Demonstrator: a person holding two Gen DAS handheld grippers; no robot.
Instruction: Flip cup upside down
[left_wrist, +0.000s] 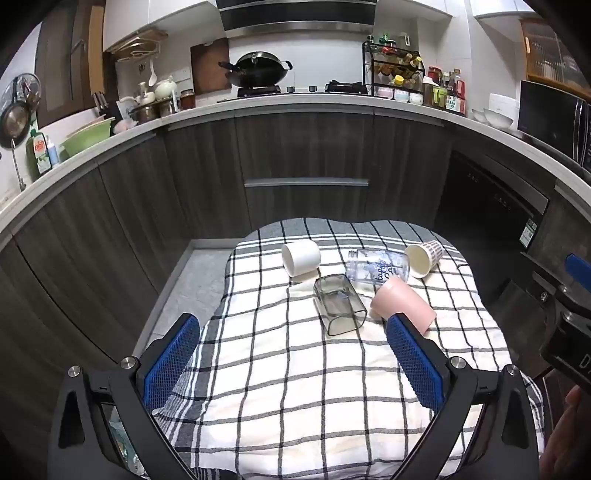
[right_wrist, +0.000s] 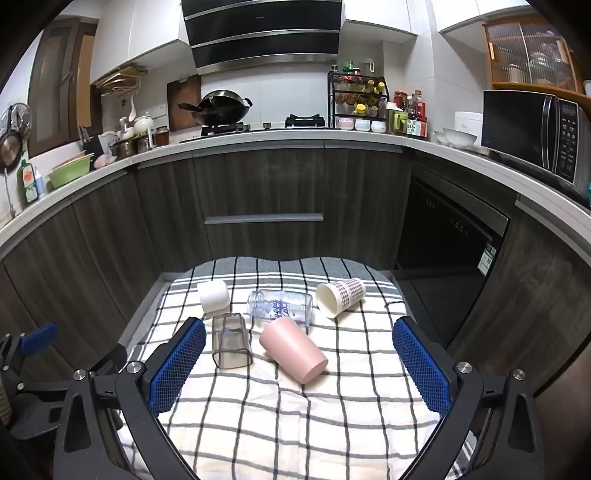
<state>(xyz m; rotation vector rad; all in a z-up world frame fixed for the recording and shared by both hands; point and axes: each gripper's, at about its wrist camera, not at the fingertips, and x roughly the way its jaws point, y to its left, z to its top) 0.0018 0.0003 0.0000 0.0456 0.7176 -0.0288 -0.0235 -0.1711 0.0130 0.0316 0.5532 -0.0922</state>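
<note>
Pink cup (right_wrist: 293, 349) on its side, mid checked cloth (right_wrist: 332, 424), touching clear glass bottle (right_wrist: 280, 307); our left gripper (left_wrist: 291, 358) and right gripper (right_wrist: 299, 363) both spread, empty; risk: we nudge cup, it rolls into grey square glass (right_wrist: 231, 341)

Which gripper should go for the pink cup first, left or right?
Right, probably. In the right wrist view the pink cup lies on its side between the open right gripper fingers; for the left gripper it sits off by one finger.

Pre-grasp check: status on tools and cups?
Left tool, right tool open, empty. Five cups on their sides; pink cup nearest. Nothing blocking.
</note>
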